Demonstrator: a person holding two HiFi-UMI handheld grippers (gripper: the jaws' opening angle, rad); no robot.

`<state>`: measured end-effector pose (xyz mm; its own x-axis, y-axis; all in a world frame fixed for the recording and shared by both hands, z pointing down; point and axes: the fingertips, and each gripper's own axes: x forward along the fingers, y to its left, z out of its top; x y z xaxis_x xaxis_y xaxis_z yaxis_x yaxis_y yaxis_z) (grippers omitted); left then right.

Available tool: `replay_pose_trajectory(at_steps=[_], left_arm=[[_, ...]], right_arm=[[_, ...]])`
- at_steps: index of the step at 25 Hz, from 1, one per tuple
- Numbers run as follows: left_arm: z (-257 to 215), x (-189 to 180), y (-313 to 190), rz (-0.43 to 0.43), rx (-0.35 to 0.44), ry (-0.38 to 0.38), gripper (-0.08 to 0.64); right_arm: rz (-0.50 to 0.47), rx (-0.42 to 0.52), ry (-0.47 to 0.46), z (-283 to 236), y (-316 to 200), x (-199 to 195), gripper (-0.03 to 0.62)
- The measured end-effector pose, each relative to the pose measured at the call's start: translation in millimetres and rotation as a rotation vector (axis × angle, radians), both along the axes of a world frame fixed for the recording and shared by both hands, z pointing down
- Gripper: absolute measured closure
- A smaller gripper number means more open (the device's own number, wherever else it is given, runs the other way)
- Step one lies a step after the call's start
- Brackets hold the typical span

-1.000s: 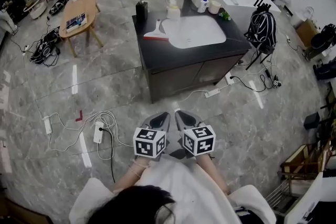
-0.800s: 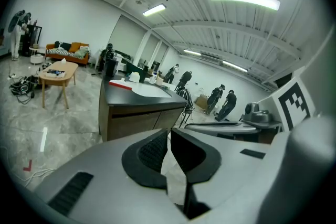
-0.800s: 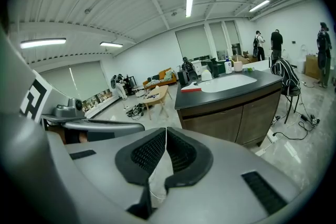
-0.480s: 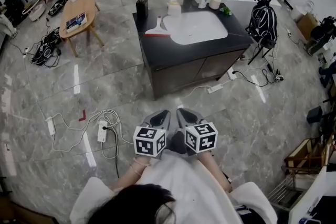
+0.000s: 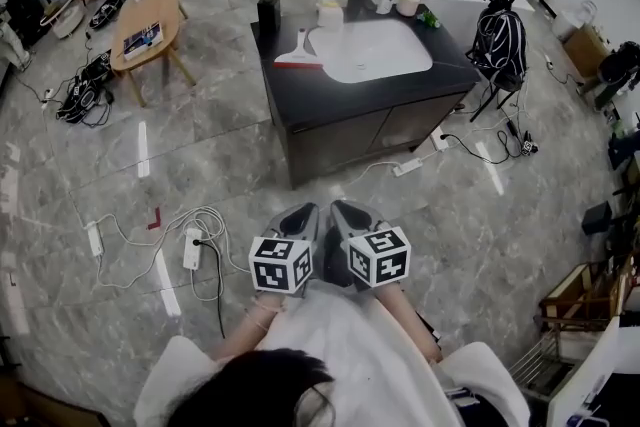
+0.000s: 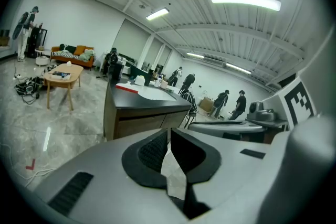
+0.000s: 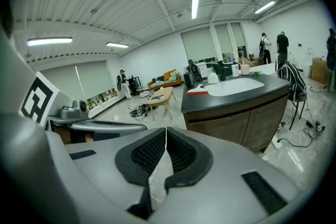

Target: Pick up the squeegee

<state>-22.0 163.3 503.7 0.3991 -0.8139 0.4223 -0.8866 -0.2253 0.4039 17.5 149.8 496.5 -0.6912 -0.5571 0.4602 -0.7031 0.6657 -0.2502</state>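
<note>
Two grippers sit side by side at the lower centre of the head view, close to the person's body, each with its marker cube facing up. The left gripper [image 5: 300, 218] has its pads pressed together with nothing between them, as its own view shows. The right gripper [image 5: 350, 214] is clenched and empty in the same way. Both point ahead and somewhat downward.

Just beyond them lies bare marble floor, with a white cable [image 5: 203, 220] looping to a power strip [image 5: 189, 250] at the left of the frame.

Farther up the frame stands the dark vanity cabinet [image 5: 350, 130], well apart from both grippers. On its black top is a white basin [image 5: 375, 50]. The squeegee [image 5: 298, 53], white with a red blade edge, lies flat just beside the basin's left rim. A dark bottle [image 5: 268, 15] stands behind it. A wooden coffee table [image 5: 150, 20] sits at the upper left.

Over the last second almost nothing has changed. The grippers have stayed in the same spot and stayed closed. The cabinet has only drifted slightly up the frame, and the squeegee has not moved. I judge the task barely begun: the person must walk up to the cabinet and open a gripper before any grasp is possible.
</note>
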Motion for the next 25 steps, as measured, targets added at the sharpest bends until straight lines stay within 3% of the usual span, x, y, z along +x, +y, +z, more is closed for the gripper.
replay_pose_trajectory(at_steps=[12,25], left_arm=[[8.7,5.5,-28.9,0.006,-0.014,-0.013,0.52],[14.1,0.7,-113.2,-0.044,-0.038,0.004,0.52]], right_arm=[[-0.013,-0.024,-0.004,13.8,-28.3,3.3,0.563],[-0.069,-0.051,-0.011,17.7,-115.6,-2.1,0.563]])
